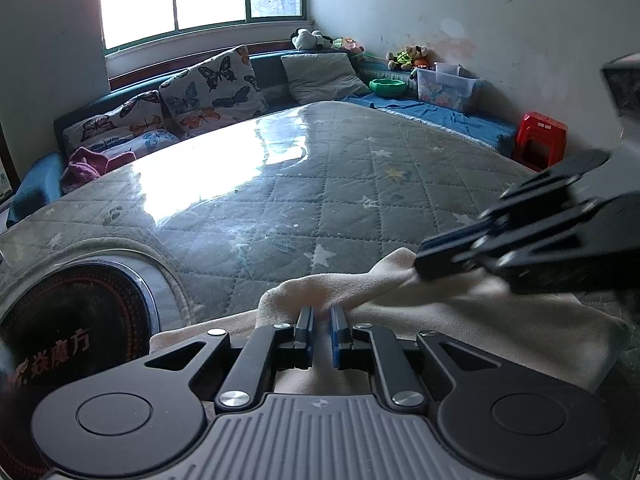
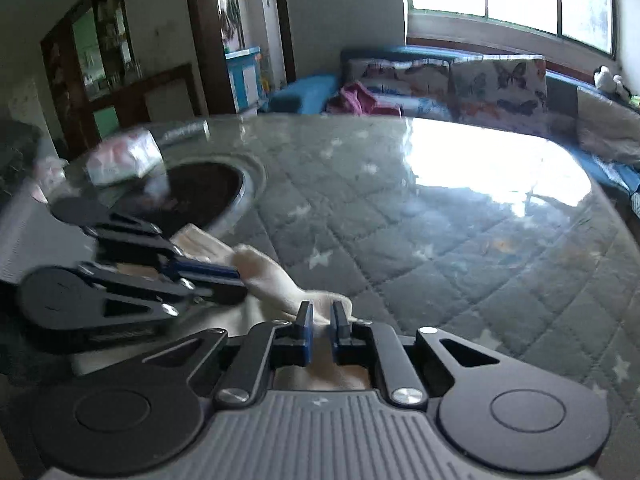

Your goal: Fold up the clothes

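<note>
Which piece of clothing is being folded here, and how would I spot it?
Start at the big quilted grey star-print table under clear plastic. At its near edge, beside the round black inset burner, lies a soft cream fleece garment. It is the only pale fabric there, pinched by both grippers: left, right.

White Chinese characters, "焱魔方" as far as they can be made out, run beside a small orange flame-like logo on the black round cooktop (image 1: 76,320) set into the tabletop (image 1: 360,168), at the lower left of the left wrist view. Rings of fine red dots circle the same black glass, though they form no legible text. In the right wrist view the cooktop is blurred and its lettering cannot be read. A wrapped packet (image 2: 124,156) beside it carries pink print too smeared to make out. No other writing or numbers are legible.
</note>
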The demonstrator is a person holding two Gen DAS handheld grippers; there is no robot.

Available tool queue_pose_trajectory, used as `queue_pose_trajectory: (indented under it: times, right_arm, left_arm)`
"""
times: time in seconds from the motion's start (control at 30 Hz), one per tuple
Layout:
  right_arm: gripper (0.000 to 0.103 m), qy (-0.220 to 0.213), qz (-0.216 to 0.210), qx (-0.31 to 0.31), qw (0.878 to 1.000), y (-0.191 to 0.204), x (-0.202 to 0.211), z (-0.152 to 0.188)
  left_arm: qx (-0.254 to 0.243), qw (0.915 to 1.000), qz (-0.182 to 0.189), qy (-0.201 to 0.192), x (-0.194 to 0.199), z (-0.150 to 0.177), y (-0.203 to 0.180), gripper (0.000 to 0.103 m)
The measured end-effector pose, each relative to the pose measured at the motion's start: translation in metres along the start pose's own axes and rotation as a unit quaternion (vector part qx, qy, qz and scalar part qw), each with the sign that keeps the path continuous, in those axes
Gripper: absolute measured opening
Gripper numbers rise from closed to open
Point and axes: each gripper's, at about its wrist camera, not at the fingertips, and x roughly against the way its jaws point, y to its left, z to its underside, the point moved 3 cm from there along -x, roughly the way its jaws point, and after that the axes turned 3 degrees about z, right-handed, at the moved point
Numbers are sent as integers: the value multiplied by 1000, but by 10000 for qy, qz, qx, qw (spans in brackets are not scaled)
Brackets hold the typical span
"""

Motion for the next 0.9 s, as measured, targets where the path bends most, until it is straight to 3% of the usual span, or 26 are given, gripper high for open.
queue_pose_trajectory:
  times: [0.17, 0.3, 0.6, 0.9]
  right_arm:
    - [7, -36, 55, -232, 9997, -8, -1, -3]
    - [7, -208, -27, -29, 9998, -2, 20, -1]
    - [9, -191, -194, 307, 9992, 23, 46, 18]
    - [9, -111, -9, 213, 9997, 22, 47, 37]
  left_arm:
    - [131, 9999, 76, -74, 6, 1, 5, 14]
    - [216, 9992, 80, -316, 29, 7, 5, 29]
    - [451, 9974, 138, -552, 78, 34, 9, 28]
    - [911, 9949, -46, -424, 72, 48, 32, 29]
